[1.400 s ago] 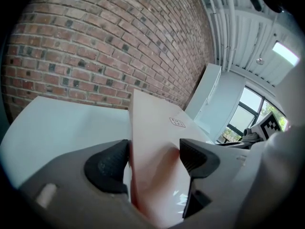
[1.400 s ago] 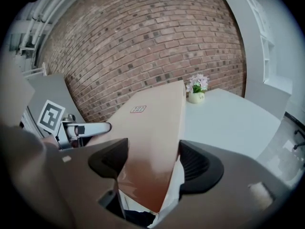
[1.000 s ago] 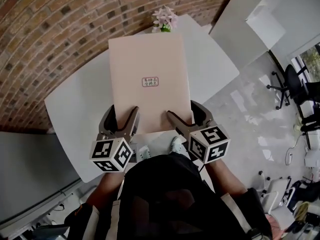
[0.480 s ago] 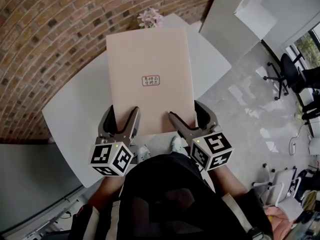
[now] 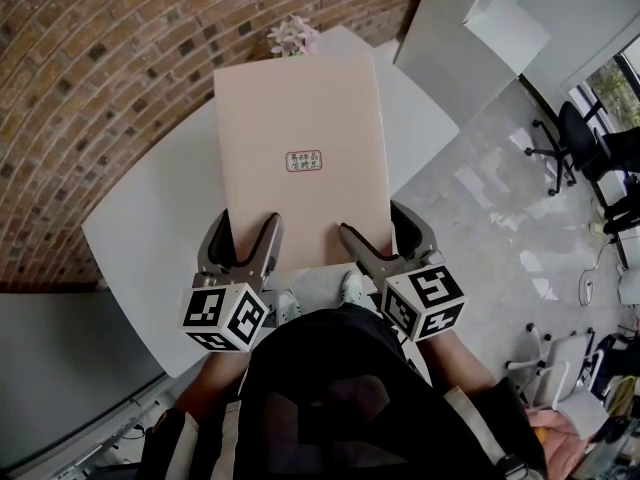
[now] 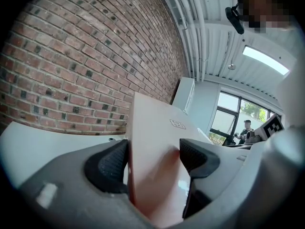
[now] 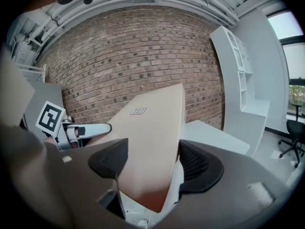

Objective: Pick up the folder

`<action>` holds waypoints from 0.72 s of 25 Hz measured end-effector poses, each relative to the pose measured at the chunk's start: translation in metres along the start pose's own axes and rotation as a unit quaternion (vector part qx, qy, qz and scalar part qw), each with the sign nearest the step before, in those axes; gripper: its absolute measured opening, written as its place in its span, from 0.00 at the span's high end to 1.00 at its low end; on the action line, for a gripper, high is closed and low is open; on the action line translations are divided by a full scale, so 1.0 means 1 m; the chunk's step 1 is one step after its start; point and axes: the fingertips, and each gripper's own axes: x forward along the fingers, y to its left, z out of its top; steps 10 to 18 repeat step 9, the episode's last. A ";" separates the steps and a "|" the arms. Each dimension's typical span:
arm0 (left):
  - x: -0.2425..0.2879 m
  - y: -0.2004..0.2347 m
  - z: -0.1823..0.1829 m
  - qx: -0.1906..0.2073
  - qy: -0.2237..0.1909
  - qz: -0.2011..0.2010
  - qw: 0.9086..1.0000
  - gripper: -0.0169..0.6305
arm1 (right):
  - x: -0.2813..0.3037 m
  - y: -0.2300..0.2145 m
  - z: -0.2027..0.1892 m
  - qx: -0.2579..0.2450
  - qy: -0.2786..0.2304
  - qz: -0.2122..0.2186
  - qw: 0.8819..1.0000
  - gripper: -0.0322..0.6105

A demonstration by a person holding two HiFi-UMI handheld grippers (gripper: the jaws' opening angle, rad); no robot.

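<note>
The folder (image 5: 300, 158) is a plain pale pink sheet with a small stamped label at its middle. It is held off the white table (image 5: 150, 218), tilted up toward the head camera. My left gripper (image 5: 243, 232) is shut on its near edge at the left corner, and my right gripper (image 5: 375, 230) is shut on the same edge at the right corner. In the left gripper view the folder (image 6: 157, 142) runs edge-on between the dark pads of the left gripper (image 6: 152, 161). In the right gripper view the folder (image 7: 147, 137) stands likewise between the right gripper's (image 7: 152, 163) pads.
A small pot of pale flowers (image 5: 292, 36) stands at the table's far edge by the brick wall (image 5: 90, 78). White shelving (image 5: 480, 38) and office chairs (image 5: 585, 153) lie to the right on a grey floor. The person's dark clothing fills the bottom.
The folder has come up a little and tilted more toward the head camera, so it looks larger. Both grippers keep their hold on its near edge.
</note>
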 end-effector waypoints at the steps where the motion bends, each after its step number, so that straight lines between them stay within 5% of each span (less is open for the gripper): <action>1: 0.001 0.000 0.000 0.000 0.000 0.000 1.000 0.46 | 0.000 -0.001 0.000 0.000 0.001 0.000 1.000 0.42; 18: 0.003 0.001 -0.001 -0.001 0.002 -0.002 1.000 0.46 | 0.002 -0.002 -0.001 -0.001 0.001 -0.002 1.000 0.42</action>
